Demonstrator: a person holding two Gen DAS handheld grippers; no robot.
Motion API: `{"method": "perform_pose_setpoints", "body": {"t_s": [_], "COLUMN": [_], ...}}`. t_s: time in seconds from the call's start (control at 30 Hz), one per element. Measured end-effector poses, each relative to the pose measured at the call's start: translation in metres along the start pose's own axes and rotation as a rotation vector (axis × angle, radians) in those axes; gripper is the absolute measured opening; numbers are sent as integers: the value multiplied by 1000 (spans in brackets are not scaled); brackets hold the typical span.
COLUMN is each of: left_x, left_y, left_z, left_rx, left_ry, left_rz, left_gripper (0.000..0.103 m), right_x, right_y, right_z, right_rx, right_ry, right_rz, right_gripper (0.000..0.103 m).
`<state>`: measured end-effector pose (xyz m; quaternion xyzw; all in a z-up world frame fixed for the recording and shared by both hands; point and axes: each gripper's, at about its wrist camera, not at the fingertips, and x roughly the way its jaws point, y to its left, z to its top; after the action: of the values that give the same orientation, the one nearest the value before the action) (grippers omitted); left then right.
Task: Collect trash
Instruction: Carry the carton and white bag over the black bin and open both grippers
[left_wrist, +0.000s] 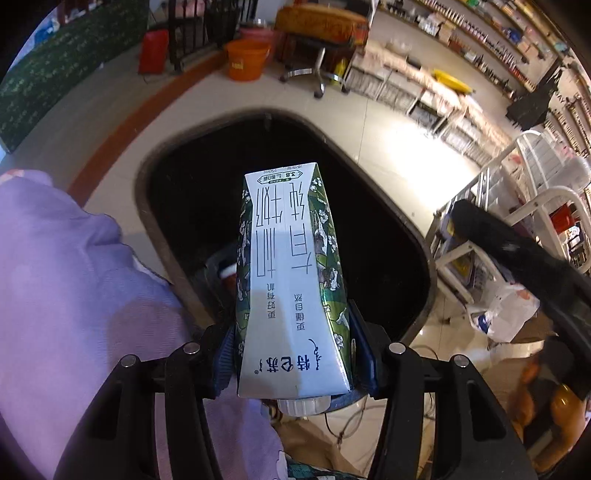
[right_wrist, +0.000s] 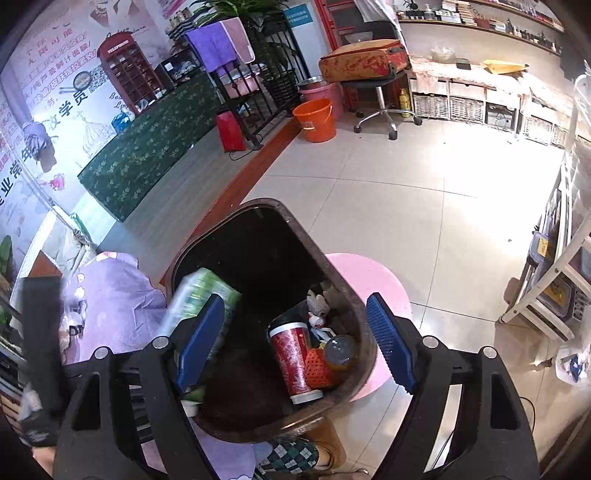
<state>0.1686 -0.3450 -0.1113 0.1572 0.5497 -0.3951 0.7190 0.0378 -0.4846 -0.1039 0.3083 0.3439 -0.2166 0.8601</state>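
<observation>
The milk carton (left_wrist: 291, 280) hides most of the dark bin (left_wrist: 177, 155) beneath, pinched by the left fingers (left_wrist: 225, 354). Right fingers (right_wrist: 388, 343) spread wide; a red cup (right_wrist: 293, 358) sits at six o'clock inside.

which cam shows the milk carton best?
Left wrist: the milk carton fills the centre, label sharp, clamped in the left claw over the trash bin. Right wrist shows it only as a blurred green shape behind a finger pad.

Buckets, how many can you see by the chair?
2. An orange bucket stands on the floor left of the chair; a pink bucket sits right behind it. More may be hidden.
</observation>
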Motion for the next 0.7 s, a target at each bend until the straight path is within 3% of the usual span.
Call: {"method": "perform_pose_setpoints", "body": {"t_s": [0.13, 0.33, 0.53, 0.7], "left_x": [29, 50, 54, 46], "left_y": [7, -8, -16, -16], "left_z": [8, 20, 26, 27], "left_rx": [-54, -33, 1, 14], "left_ry": [111, 163, 153, 95], "left_rz": [-28, 0, 23, 15], "left_gripper": [52, 52, 52, 68], "right_x": [-4, -5, -6, -9], "right_y": [-10, -22, -25, -26], "right_z": [-1, 0, 2, 4], "right_rx": [21, 46, 64, 67], "right_ry": [-4, -4, -16, -37], "right_rz": [-2, -15, -27, -38], "right_gripper": [79, 79, 79, 81]}}
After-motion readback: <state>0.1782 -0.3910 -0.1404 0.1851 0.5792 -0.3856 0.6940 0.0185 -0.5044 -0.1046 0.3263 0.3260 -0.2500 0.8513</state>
